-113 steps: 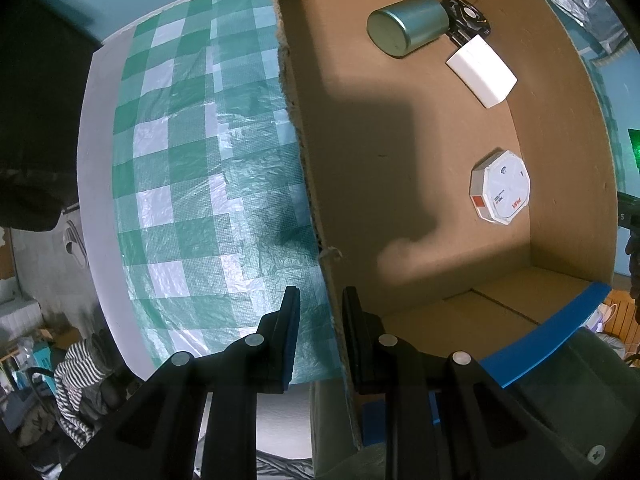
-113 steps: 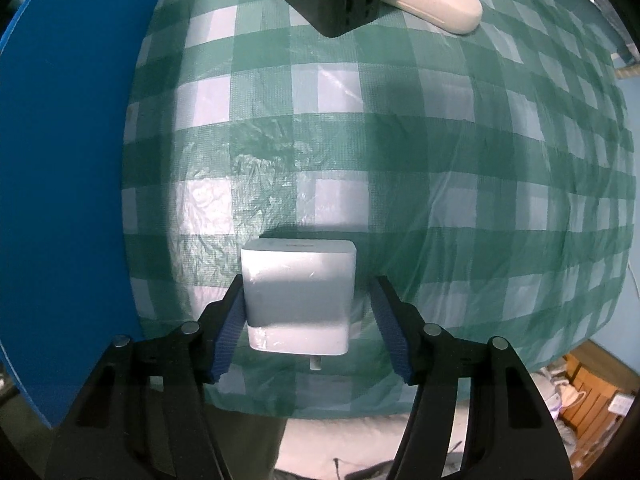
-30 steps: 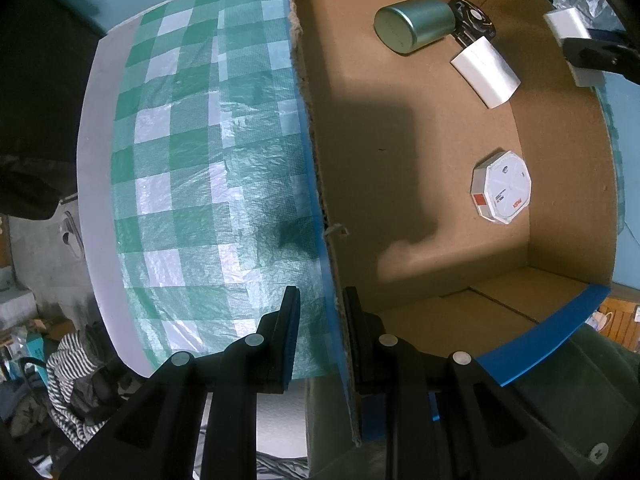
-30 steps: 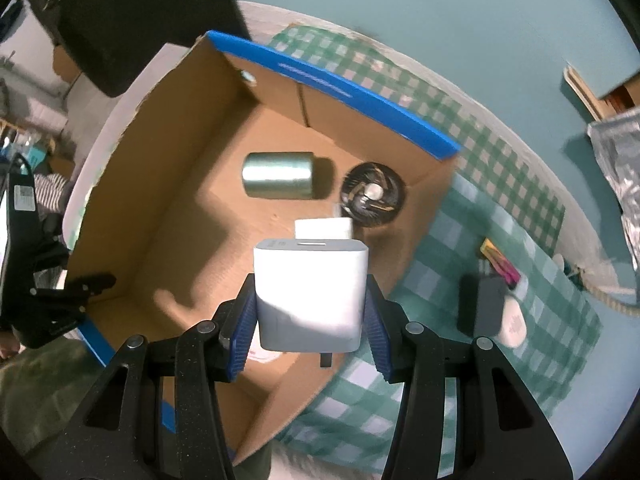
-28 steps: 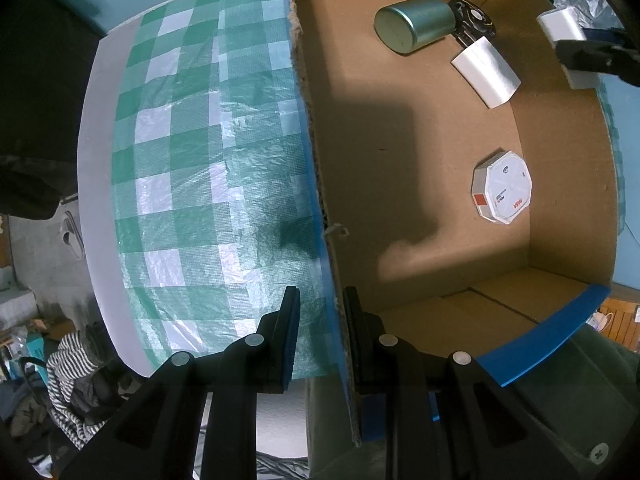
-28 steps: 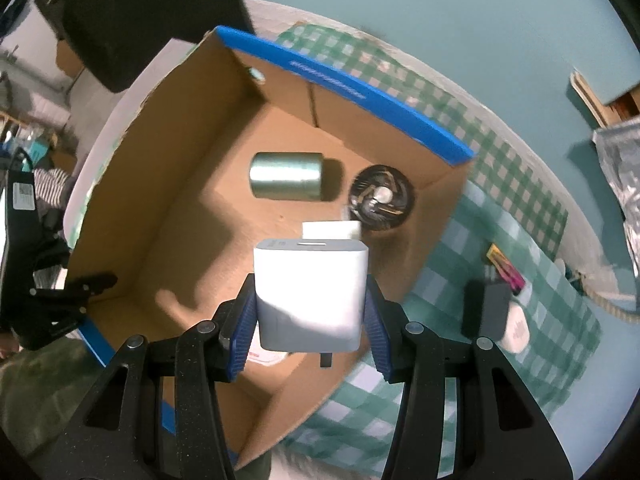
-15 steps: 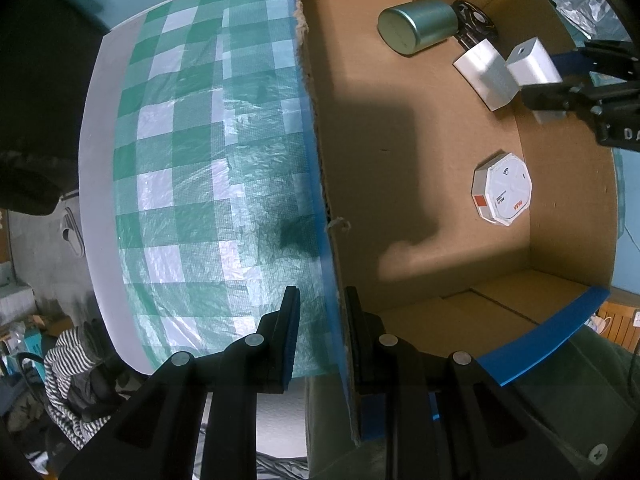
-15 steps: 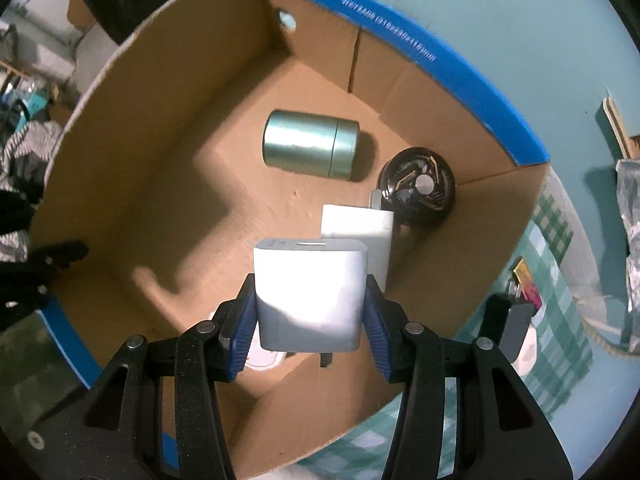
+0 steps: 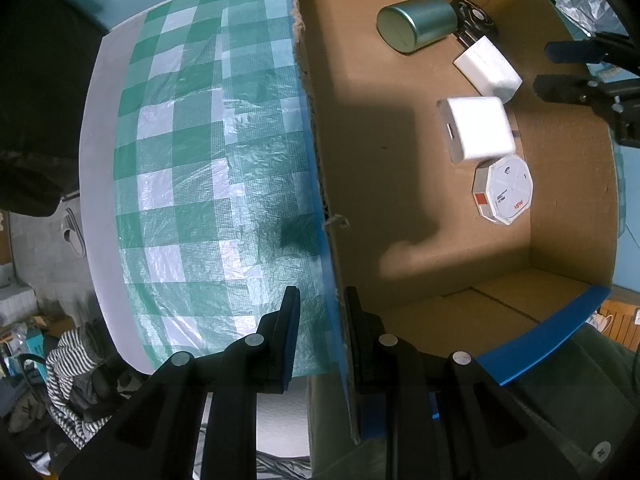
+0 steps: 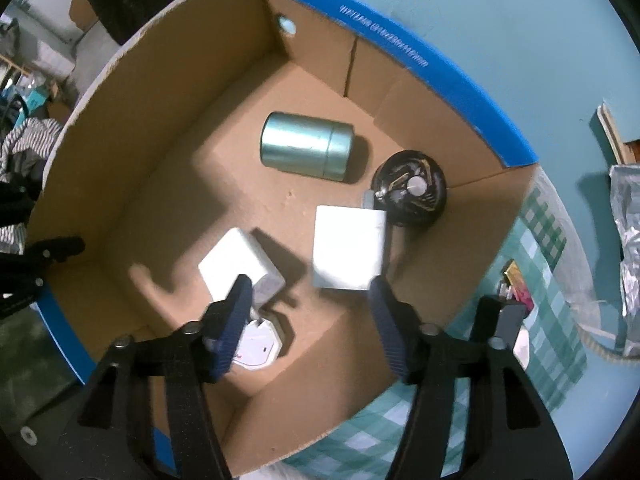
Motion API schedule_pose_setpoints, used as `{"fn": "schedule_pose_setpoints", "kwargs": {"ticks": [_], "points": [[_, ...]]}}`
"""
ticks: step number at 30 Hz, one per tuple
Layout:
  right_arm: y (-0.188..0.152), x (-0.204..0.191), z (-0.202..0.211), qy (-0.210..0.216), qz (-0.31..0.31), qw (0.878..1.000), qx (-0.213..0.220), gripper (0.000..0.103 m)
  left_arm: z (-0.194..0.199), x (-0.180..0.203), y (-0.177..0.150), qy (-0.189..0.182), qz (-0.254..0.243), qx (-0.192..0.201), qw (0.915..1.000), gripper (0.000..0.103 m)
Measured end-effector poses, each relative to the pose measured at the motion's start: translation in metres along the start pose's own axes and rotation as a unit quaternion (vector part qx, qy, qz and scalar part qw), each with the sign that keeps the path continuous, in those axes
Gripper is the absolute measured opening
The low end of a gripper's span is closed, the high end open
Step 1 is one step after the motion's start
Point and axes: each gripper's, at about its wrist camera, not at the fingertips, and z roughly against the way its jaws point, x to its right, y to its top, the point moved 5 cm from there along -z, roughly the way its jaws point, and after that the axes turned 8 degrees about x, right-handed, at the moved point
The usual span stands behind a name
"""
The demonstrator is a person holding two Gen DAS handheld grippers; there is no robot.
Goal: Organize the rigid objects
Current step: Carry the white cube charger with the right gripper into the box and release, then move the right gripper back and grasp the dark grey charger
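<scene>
Five items in cardboard box (image 10: pixel 168 92) now; white charger (image 10: pixel 240 268) just dropped. R gripper (image 10: pixel 308 320) opening, empty. L gripper (image 9: pixel 320 320) clamps box wall. Black block (image 10: pixel 500 316) + others at 3 o'clock remain.

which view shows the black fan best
The right wrist view: the black fan lies in the open on the cardboard box floor, its round face fully showing. In the left wrist view the green tin hides most of it.

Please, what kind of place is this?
Probably a cluttered home room or workshop: a table with a green checked plastic cloth, a cardboard box being filled, and striped clothes piled below.
</scene>
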Motion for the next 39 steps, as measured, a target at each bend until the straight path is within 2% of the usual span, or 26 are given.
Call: {"fn": "schedule_pose_setpoints", "kwargs": {"ticks": [20,32,39], "points": [[0.005,0.021,0.049,-0.011,-0.019,0.999,0.05,0.064,-0.001,0.0,0.0,0.001,0.001,-0.001,1.0,0.022],[-0.018,0.091,0.048,-0.042,-0.095,0.993,0.049,0.064,-0.001,-0.001,0.0,0.004,0.005,-0.003,1.0,0.022],[-0.045,0.147,0.013,-0.064,-0.154,0.986,0.012,0.064,-0.004,-0.002,-0.001,0.007,0.008,-0.004,0.9999,0.022]]}}
